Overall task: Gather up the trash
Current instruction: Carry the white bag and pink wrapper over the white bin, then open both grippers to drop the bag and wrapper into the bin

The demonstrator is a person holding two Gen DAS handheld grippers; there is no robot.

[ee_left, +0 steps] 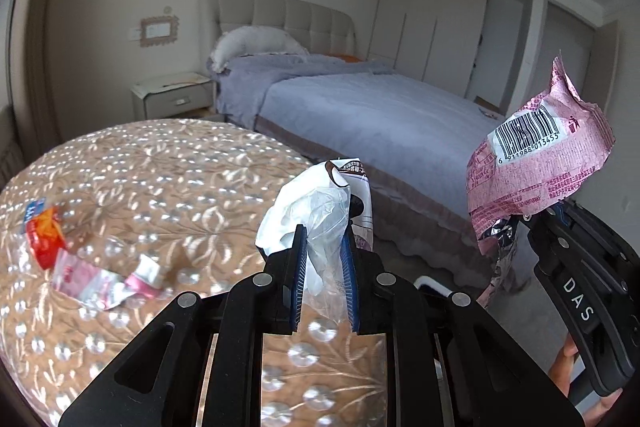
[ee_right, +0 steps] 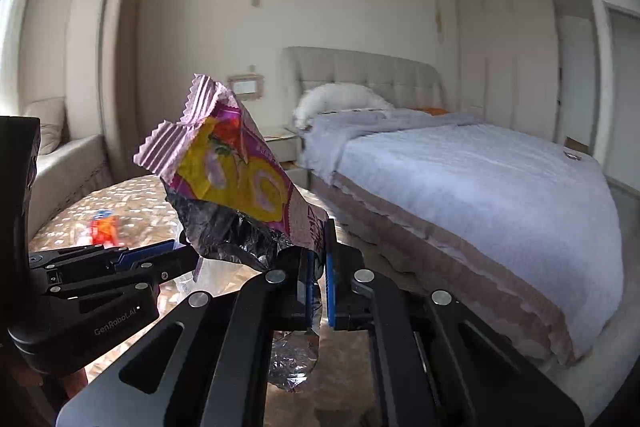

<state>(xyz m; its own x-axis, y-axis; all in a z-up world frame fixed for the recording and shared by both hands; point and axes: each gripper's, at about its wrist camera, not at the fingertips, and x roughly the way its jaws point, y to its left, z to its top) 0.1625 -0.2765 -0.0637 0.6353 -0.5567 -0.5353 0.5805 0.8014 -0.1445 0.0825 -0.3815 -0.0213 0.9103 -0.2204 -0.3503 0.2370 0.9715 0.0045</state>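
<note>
In a bedroom, the left gripper (ee_left: 324,247) pinched a clear plastic wrapper (ee_left: 316,211) above a gold-patterned round table (ee_left: 160,179); more wrappers (ee_left: 96,279) lay to its left. Beside it, the right gripper (ee_right: 318,259) clamped a pink snack packet (ee_right: 236,171), the bed (ee_right: 480,187) beyond.

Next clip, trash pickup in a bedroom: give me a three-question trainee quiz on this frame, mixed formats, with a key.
1. True or false: the left gripper is empty.
2. The right gripper holds: A) a pink snack wrapper B) a bottle C) a sock.
3. Fill in: more wrappers lie on the round patterned ____.

Key: 1 false, it grips a white plastic wrapper; 2 A; 3 tabletop.
</note>
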